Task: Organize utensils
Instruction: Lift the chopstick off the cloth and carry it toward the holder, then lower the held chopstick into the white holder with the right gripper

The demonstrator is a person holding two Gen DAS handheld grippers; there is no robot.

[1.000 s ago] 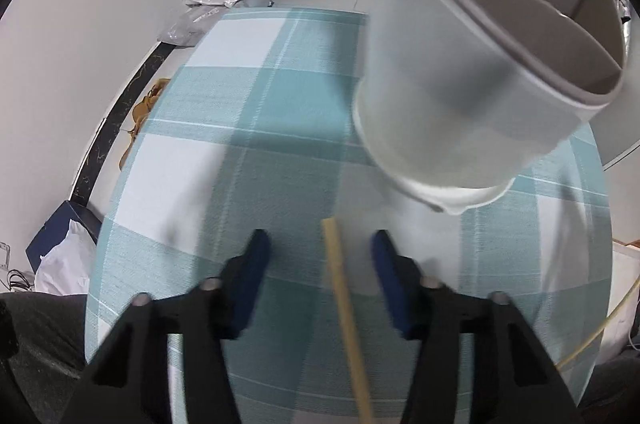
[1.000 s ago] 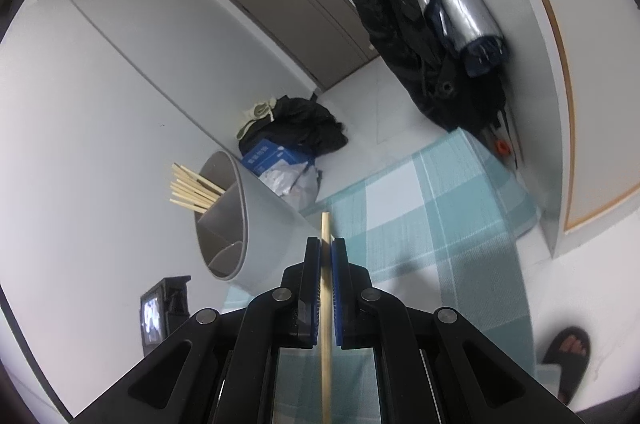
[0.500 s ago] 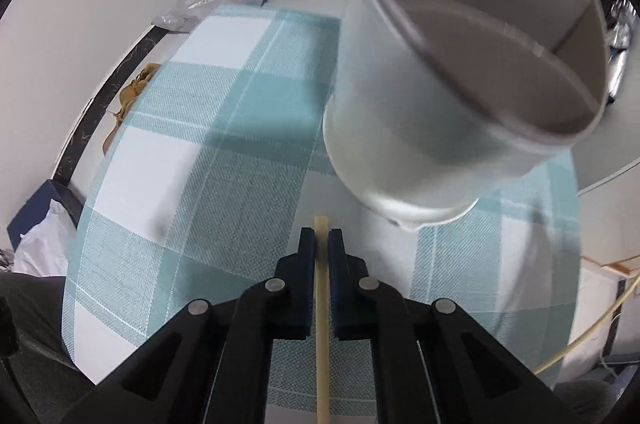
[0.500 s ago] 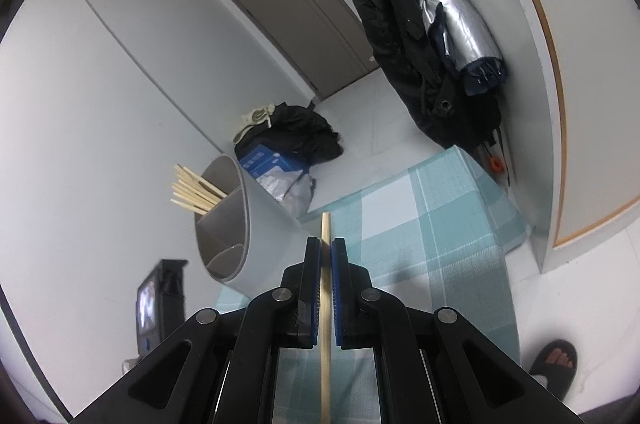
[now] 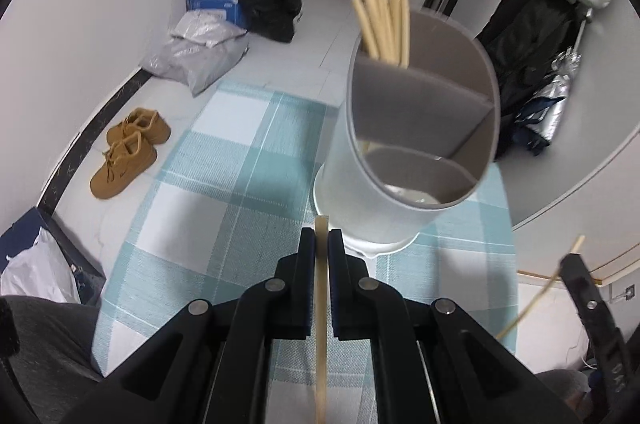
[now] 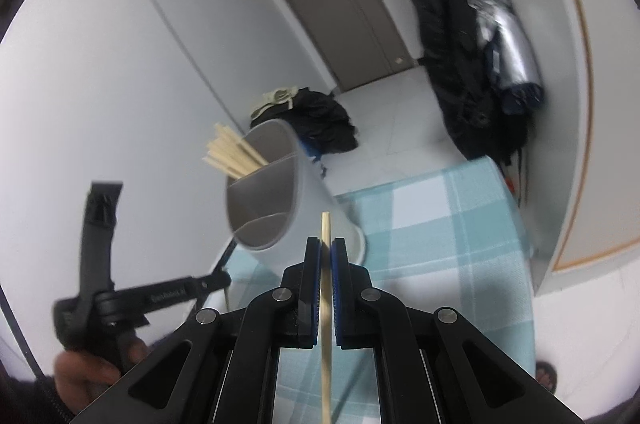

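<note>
Wooden chopstick pinched in left gripper, another chopstick clamped in right gripper, both tips fwd, prob to drop them in. Holder w/ the other sticks stands on the checked cloth just ahead, nearer sections empty.

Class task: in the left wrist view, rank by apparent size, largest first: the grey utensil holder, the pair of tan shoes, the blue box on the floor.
1. Grey utensil holder, though nearness enlarges it.
2. Pair of tan shoes.
3. Blue box, though it is farther off and partly hidden.
</note>
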